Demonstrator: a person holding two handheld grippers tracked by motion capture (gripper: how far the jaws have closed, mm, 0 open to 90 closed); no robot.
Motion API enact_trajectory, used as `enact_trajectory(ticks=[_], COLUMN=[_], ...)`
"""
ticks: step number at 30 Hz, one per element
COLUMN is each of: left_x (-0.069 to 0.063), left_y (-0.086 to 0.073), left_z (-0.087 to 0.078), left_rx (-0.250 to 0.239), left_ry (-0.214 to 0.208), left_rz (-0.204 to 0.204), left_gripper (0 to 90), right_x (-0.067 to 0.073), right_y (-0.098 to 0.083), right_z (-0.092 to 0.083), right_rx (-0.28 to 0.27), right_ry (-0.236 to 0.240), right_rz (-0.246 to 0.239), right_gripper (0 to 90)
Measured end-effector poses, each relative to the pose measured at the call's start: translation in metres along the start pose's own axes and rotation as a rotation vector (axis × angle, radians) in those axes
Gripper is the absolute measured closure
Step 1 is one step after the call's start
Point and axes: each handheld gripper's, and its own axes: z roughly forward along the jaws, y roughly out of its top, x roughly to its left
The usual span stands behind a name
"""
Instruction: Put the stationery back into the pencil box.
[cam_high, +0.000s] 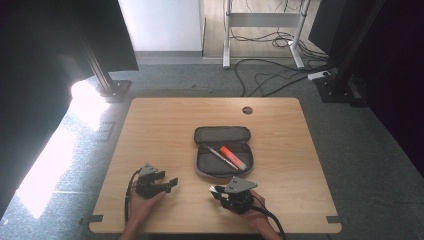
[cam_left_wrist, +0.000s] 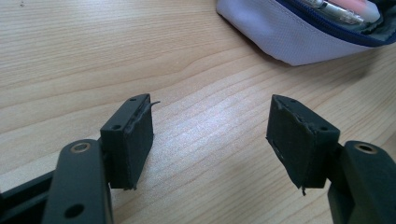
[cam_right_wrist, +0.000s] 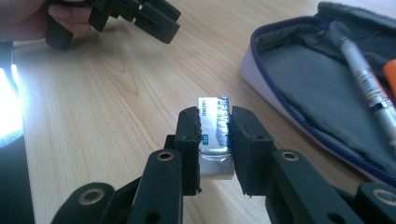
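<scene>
Left gripper (cam_high: 172, 183) jaws stand wide apart; right gripper (cam_right_wrist: 215, 135) jaws nearly together.

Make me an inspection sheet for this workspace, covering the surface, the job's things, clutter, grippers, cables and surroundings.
Surface: wooden table, round hole near the far edge.
Job's things: eraser in a printed sleeve; pencil case lying open, a pen and an orange highlighter inside.
Clutter: nothing seen.
Grippers: left gripper open, nothing between its jaws; right gripper shut on the eraser, beside the case.
Cables: one trails from each gripper; loose cables on the floor beyond.
Surroundings: grey carpet, white desk frame, black stands, glare at left.
</scene>
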Motion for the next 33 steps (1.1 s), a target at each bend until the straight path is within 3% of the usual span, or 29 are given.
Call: enact_trajectory(ticks=[33], left_x=[0.0002], left_y=[-0.0004], left_z=[0.0011], left_rx=[0.007], left_ry=[0.0], left_rz=[0.003], left_gripper=[32.1], right_x=[-0.0097], right_y=[0.0032], right_z=[-0.0085], right_rx=[-0.026], right_ry=[-0.044], right_rz=[0.008], right_gripper=[72.2])
